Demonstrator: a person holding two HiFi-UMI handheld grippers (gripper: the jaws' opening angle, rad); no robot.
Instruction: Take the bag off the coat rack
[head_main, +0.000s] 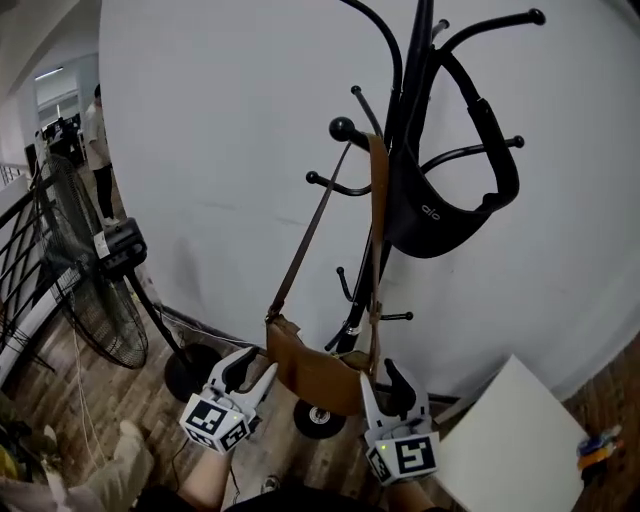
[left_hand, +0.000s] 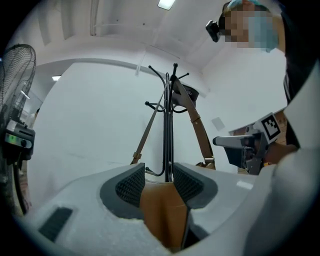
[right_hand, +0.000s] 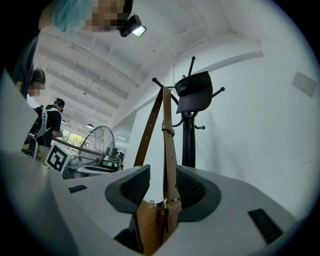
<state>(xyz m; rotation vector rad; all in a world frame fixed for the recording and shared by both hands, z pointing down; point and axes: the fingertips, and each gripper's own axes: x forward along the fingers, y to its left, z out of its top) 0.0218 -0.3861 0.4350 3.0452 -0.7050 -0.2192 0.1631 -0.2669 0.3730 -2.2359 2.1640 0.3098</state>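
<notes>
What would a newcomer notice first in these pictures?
A brown bag hangs by its strap from a black rack, centre frame. The left gripper and right gripper each have a lower end of it between their jaws. A black cap hangs upper right.

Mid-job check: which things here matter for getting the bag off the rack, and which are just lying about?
Job: brown bag, its strap, coat rack, left tool, right tool, both on the bag.
Lying about: black cap on the rack, floor fan, white panel.
</notes>
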